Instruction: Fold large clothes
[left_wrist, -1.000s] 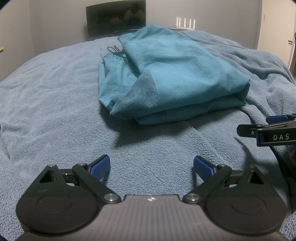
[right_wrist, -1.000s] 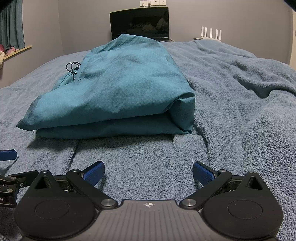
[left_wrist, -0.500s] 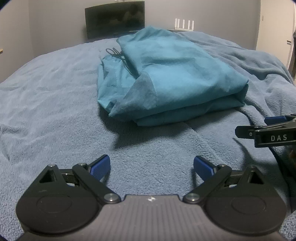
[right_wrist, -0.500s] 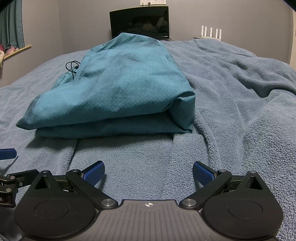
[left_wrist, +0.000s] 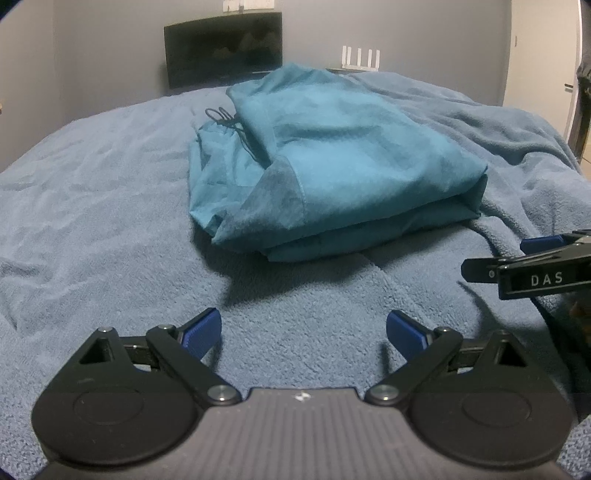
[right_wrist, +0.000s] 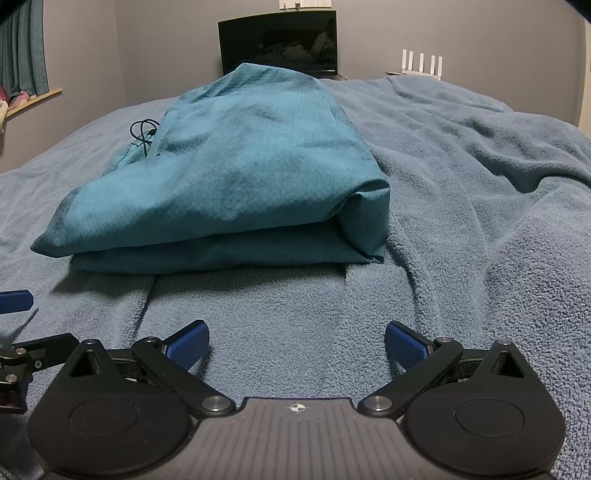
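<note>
Left gripper (left_wrist: 303, 329) near and low over the blue blanket (left_wrist: 92, 229), jaws spread wide, gripping nothing. Teal garment (left_wrist: 332, 166) farther off at centre, stacked in layers, seemingly folded already, hence probably both claws clear of it. Right gripper (right_wrist: 296, 341) likewise gaping wide, empty, short of the near fold.

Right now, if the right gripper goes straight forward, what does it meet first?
Probably the folded teal garment: the open right gripper points at its near edge, with only bare blanket between. Depth is hard to judge.
</note>
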